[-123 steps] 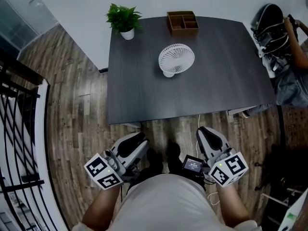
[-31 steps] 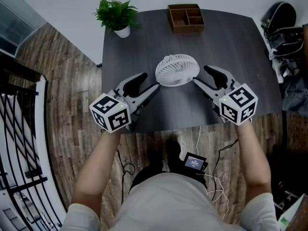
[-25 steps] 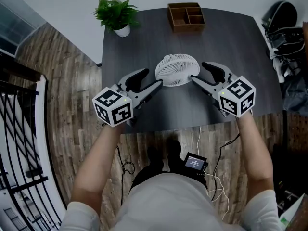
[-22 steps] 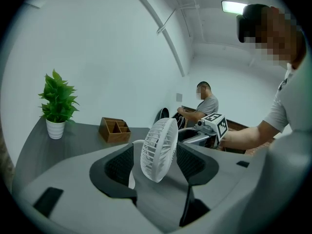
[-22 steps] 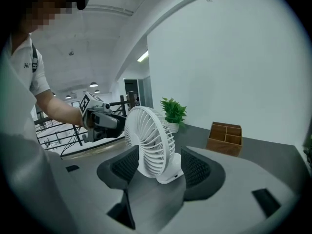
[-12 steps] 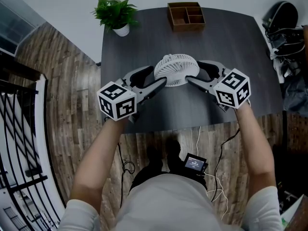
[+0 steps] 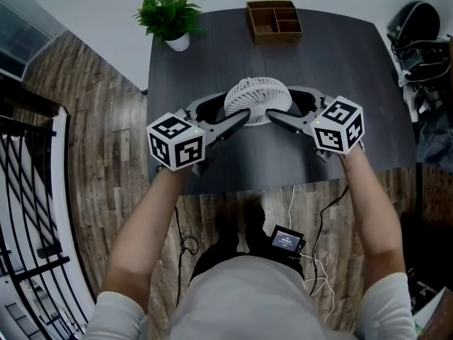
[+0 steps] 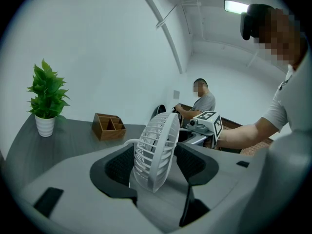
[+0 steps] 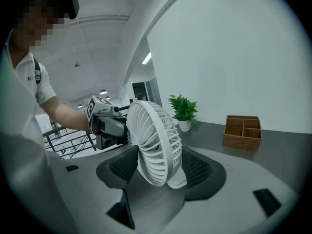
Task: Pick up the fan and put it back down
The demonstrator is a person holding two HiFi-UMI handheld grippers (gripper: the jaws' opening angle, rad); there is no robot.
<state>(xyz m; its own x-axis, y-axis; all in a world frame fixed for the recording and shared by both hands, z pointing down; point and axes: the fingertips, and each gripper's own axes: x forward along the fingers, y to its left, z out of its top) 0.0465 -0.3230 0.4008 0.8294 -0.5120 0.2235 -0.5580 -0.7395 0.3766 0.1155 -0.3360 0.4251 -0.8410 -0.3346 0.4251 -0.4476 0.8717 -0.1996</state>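
A small white fan with a round cage stands upright on the dark table. My left gripper reaches in from the left and my right gripper from the right, their tips meeting around the cage. In the left gripper view the fan stands edge-on between the black pads, with a gap on at least one side; the gripper is open. In the right gripper view the fan sits between the pads, which do not press on it. The right jaws have just been opening.
A potted green plant stands at the table's far left corner and a wooden organiser box at the far edge. Bags lie right of the table. A black railing runs along the left. A seated person is beyond the table.
Both grippers have moved forward and inward from the fan's sides; its cage now stands between each pair of jaws. The fan has stayed on the table.
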